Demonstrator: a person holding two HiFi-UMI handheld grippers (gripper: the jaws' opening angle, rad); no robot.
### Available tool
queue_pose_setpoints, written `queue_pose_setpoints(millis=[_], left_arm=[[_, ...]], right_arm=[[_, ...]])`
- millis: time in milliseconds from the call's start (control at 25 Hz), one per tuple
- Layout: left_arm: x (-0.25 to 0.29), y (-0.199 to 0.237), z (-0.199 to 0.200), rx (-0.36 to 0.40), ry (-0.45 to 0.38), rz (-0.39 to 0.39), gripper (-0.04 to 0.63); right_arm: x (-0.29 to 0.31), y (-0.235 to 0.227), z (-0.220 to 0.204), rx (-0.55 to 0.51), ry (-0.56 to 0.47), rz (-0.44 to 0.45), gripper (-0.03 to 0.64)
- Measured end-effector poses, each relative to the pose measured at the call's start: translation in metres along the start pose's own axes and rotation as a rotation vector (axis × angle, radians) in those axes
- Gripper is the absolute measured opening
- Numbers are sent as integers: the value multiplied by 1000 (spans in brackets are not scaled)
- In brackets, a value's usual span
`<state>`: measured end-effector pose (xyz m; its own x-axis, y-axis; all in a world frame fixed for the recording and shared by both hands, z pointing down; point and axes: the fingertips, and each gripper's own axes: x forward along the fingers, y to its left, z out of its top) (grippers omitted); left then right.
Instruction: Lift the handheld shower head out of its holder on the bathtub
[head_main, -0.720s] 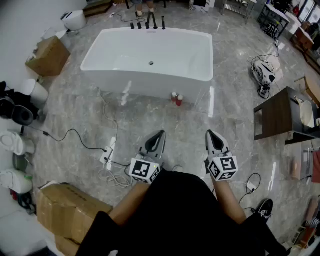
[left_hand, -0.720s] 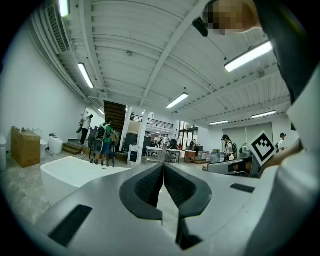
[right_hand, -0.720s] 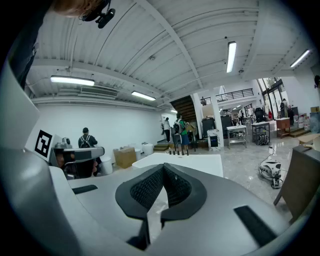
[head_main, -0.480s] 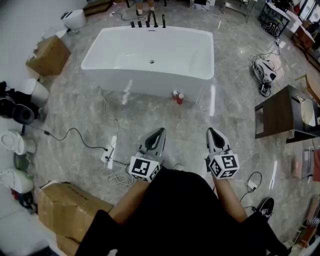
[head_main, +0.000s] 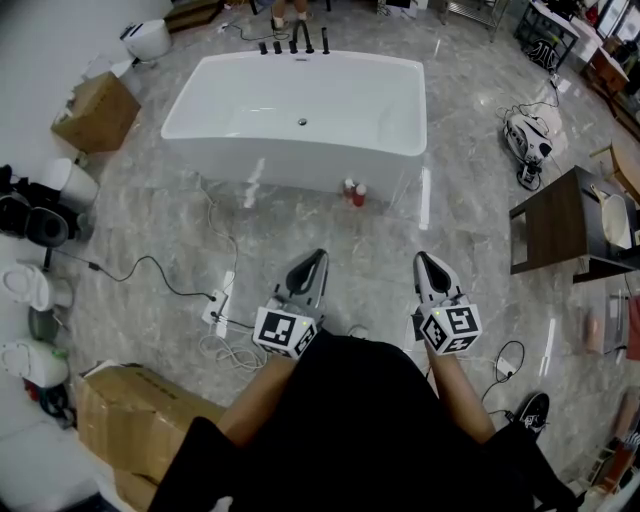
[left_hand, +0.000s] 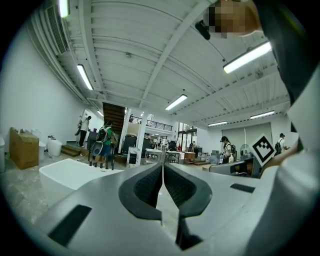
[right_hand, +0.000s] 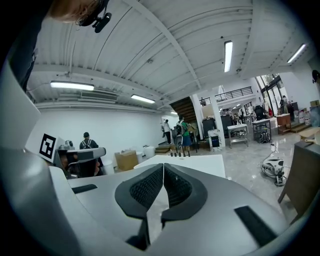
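Grey jaws of the left gripper (head_main: 318, 256) and right gripper (head_main: 421, 259) are pressed together, nothing held, above the floor (head_main: 372, 238). Well beyond, the shower head (head_main: 325, 43) is seated among black fittings on the tub's (head_main: 300, 165) far rim.

Small shifts only. Your left gripper (head_main: 319, 256) has crept a little up the head view toward the bathtub (head_main: 290, 165), and its marker cube (head_main: 283, 333) now sits slightly further left and higher. Your right gripper (head_main: 421, 260) has edged up the same way, its cube a touch to the right. The framing has nudged too: the bathtub, the red bottles (head_main: 353, 193) at its foot and the dark side table (head_main: 560, 228) all sit slightly higher in the picture than before.
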<state>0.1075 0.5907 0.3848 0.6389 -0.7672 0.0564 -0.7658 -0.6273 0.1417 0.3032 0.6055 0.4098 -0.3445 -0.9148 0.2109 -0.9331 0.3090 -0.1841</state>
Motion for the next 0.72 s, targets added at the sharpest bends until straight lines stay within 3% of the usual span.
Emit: queue_pose_setpoints(millis=[160, 200, 280, 360, 480, 720], left_arm=[[-5, 0, 4, 25, -27, 3, 6], [-6, 2, 3, 8, -31, 12, 30], [-8, 6, -1, -25, -31, 38, 184], [-11, 10, -4, -42, -31, 67, 261], [-17, 16, -7, -56, -34, 91, 284], [-27, 20, -16, -30, -15, 146, 296]], right_arm=[[-4, 1, 3, -39, -2, 28, 1], [-5, -1, 3, -30, -5, 28, 37], [-9, -8, 1, 9, -14, 14, 153], [-13, -14, -1, 39, -23, -14, 219], [-16, -21, -7, 53, -18, -38, 233], [-17, -21, -19, 73, 8, -1, 233]])
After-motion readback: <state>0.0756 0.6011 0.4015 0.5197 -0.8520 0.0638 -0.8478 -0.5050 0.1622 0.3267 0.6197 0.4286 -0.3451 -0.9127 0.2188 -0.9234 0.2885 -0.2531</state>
